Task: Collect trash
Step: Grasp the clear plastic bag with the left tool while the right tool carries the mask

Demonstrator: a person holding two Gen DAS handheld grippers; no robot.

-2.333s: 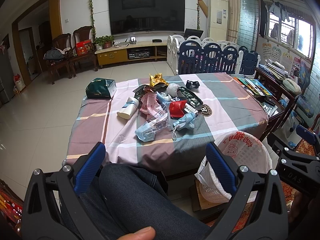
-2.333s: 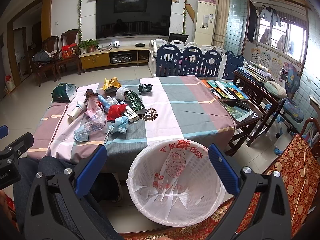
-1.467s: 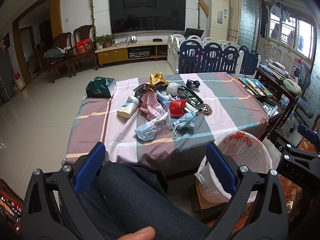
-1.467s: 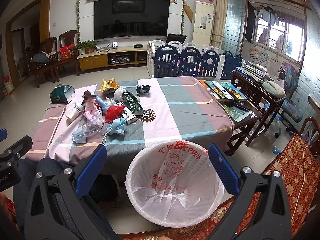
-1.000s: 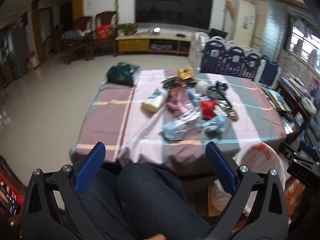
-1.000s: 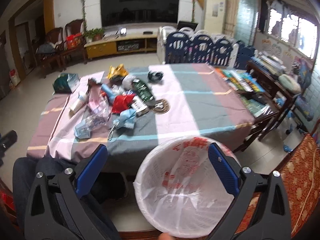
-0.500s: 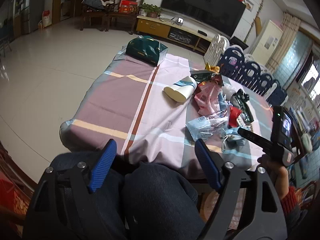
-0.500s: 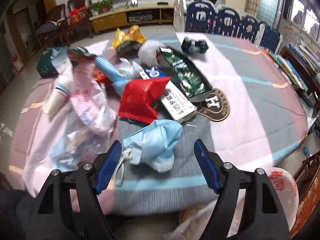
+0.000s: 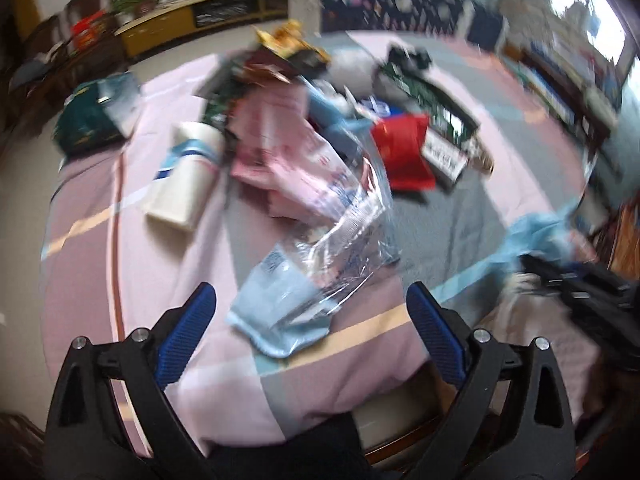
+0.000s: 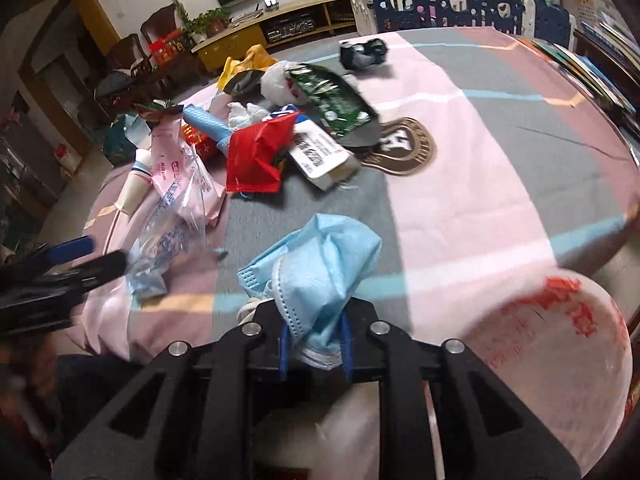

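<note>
My right gripper (image 10: 314, 350) has just been closing and now pinches a crumpled blue mask (image 10: 316, 268) between its blue pads, low at the near edge of the table (image 10: 500, 168). My left gripper (image 9: 306, 336) has just been opening and stands spread wide above a clear plastic bag (image 9: 320, 248), its pads on either side of the bag's pale blue near end and not touching it.

The table wears a checked cloth in pink, grey and mauve. Just beyond its near right corner stands the white bin (image 10: 560, 340), lined with a bag printed in red; my mask is held to the left of it, over the cloth.

The rest of the trash lies in a heap toward the table's far left. A pink packet (image 9: 288, 160) lies under the clear bag's far end. To its left a white paper cup (image 9: 184, 176) lies on its side. A red wrapper (image 10: 256, 156) lies in the middle, touching a white box (image 10: 320, 154) on its right. A green packet (image 10: 332, 98) lies behind the box, partly over a brown crest (image 10: 408, 148) printed on the cloth. Farther back are a yellow wrapper (image 10: 244, 62) and a small dark bundle (image 10: 364, 53), apart from the heap.
</note>
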